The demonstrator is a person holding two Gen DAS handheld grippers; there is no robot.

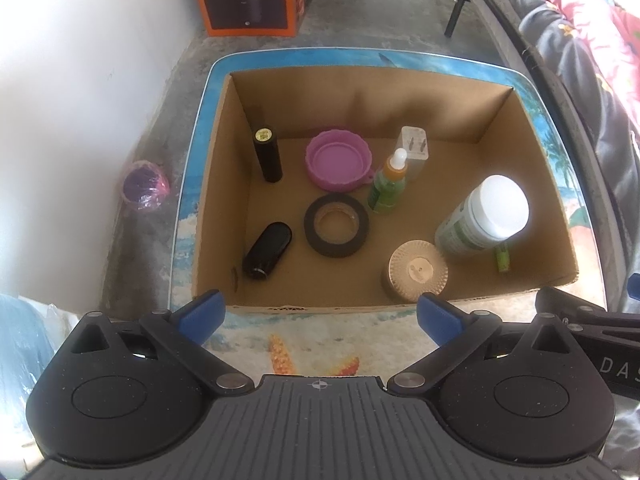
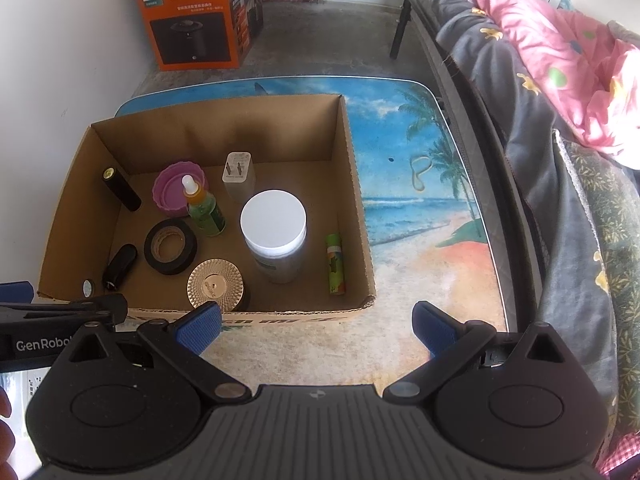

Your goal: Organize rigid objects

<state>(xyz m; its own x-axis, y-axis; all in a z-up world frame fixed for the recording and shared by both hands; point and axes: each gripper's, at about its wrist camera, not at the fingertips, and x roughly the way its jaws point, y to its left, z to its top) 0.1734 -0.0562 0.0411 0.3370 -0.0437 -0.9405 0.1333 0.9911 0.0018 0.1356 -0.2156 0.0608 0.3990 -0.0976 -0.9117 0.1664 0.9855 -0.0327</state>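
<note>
Cardboard box (image 1: 216, 184) sits on the beach-print table (image 2: 420, 216) and already holds every loose item in view. Inside:
- black cylinder (image 1: 267, 153) standing at the back left
- purple lid (image 1: 339, 165) beside it
- white charger plug (image 1: 415, 151) against the back wall
- green dropper bottle (image 1: 390, 182) upright in front of the plug
- black tape roll (image 1: 336, 225) flat mid-floor
- second black cylinder (image 1: 267, 256) lying on its side near the front left, with a small coin-like disc (image 2: 88, 288) just beside it
- gold ribbed round lid or tin (image 2: 215, 286) at the front wall
- white-capped jar (image 2: 274, 232) upright
- green tube (image 2: 335, 264) lying by the right wall

Left gripper (image 1: 320, 318) hovers just short of the box's near wall, jaws spread wide, holding nothing. Right gripper (image 2: 316, 326) hangs over bare table at the box's front right corner, jaws also wide, empty.

Table surface outside the box shows nothing to collect. Judgement: gathering looks finished or close to it; all that might be left is tidying within the box, e.g. standing up the tipped cylinder or tube. A purple bundle (image 1: 145, 187) lies on the floor left of the table; cannot tell if it belongs to the task.
</note>
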